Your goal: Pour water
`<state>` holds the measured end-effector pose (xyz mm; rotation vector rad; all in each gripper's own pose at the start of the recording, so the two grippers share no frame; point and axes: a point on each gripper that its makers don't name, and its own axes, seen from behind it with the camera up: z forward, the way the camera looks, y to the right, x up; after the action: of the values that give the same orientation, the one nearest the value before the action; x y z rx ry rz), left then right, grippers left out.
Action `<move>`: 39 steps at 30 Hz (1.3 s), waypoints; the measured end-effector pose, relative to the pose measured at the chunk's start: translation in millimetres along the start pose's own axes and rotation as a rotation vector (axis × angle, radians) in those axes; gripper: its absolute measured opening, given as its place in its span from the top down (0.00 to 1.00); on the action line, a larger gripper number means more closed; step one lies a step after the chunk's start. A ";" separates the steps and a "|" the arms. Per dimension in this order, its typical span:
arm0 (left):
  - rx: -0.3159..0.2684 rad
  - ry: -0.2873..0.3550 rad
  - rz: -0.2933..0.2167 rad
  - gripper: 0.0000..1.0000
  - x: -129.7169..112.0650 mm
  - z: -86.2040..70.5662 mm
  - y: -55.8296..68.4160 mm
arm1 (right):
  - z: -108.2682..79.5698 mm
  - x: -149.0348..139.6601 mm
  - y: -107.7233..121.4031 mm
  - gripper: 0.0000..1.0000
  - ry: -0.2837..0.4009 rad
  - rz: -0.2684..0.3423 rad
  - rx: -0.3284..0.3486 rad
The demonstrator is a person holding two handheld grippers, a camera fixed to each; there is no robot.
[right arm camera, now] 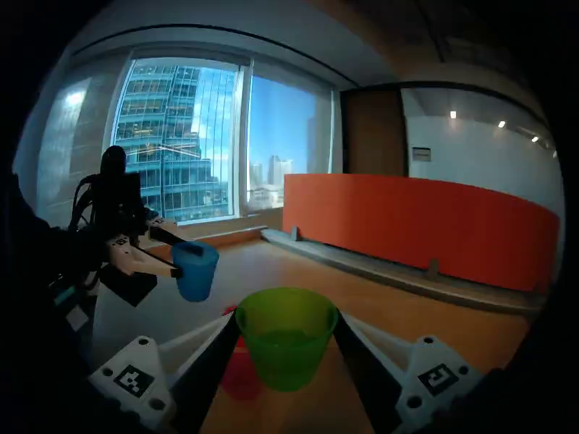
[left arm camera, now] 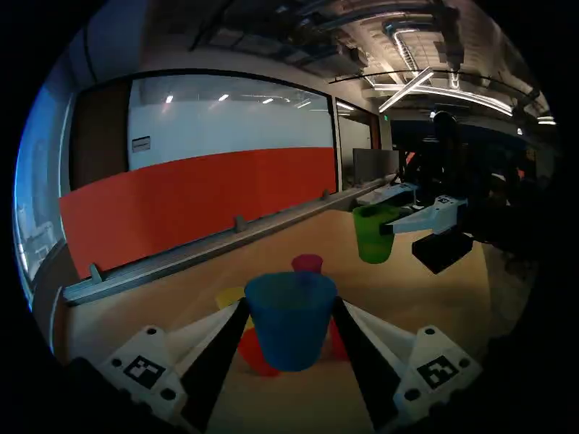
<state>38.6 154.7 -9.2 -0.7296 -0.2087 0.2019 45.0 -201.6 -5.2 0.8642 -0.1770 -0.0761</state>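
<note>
My left tongs are closed on the blue cup. The cup sits between the two fingers, one finger pressing on each side, and it stands upright with its open mouth up. My right tongs hold the green cup in the same way, between both fingers and upright. In the left gripper view I see the green cup farther off to the right, above the wooden table, with the right tongs gripping it from the side. In the right gripper view the blue cup hangs to the left, also clear of the table. The two cups are apart, not touching. Whether there is water in either cup I cannot tell. Below the blue cup, on the table, stands a red cup, further back a pink cup, and a yellow thing lies beside them.
</note>
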 end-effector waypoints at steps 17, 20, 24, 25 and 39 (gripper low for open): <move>-0.037 -0.157 0.017 0.16 -49.5 7.4 10.5 | 1.3 -54.6 9.8 0.09 -0.147 0.015 0.003; -0.045 -0.181 0.026 0.16 -55.8 8.5 13.1 | 1.8 -61.7 10.8 0.09 -0.168 0.012 0.004; -0.065 -0.212 0.038 0.16 -64.4 8.6 18.5 | 1.7 -70.3 12.4 0.09 -0.190 0.014 0.005; -0.069 -0.220 0.042 0.16 -66.9 8.7 19.9 | 1.7 -72.5 13.0 0.09 -0.195 0.016 0.006; -0.121 -0.319 0.092 0.16 -102.8 13.8 32.4 | 3.6 -96.8 17.1 0.09 -0.250 0.032 0.013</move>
<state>-67.2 161.0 -33.3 -0.8257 -0.4943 0.3967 -50.9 -179.8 -1.9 0.8630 -0.4258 -0.1535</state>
